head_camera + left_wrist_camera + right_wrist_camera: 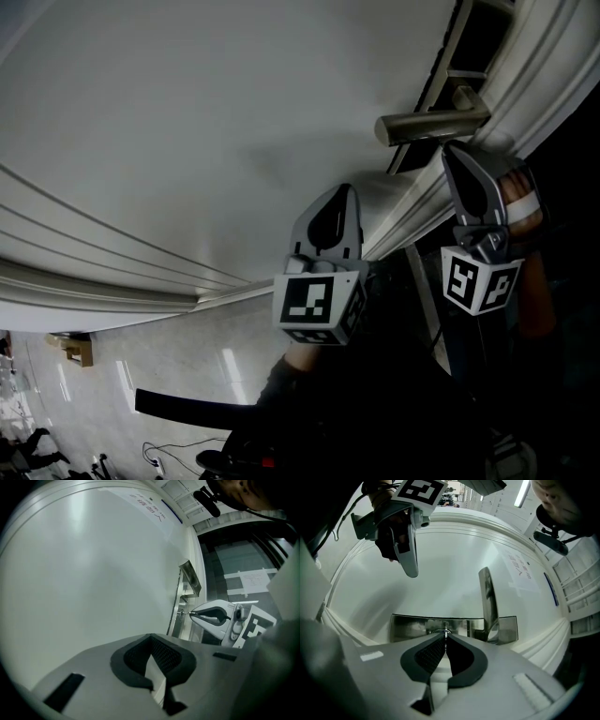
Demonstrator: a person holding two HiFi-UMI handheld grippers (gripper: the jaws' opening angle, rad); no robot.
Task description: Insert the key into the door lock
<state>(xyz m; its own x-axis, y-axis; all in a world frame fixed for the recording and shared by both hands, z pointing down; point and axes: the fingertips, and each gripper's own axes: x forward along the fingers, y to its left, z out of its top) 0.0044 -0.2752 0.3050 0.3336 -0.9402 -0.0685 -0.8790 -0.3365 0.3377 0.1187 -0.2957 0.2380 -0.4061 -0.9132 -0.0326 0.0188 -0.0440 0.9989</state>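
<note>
While the right tongs (445, 638) are clamping the key (446, 631), its tip is meeting the door lock (437, 631), probably not yet fully seated; the left tongs (150, 638), closed and empty, are idling.

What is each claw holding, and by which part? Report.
Right claw grips the key by its back end, tip sticking out. Left claw holds nothing.

My right gripper (446, 638) pinches the key (446, 632) between its fingers (430, 654); the key tip is at the metal lock plate (410, 627), left of the handle (488, 599).
</note>
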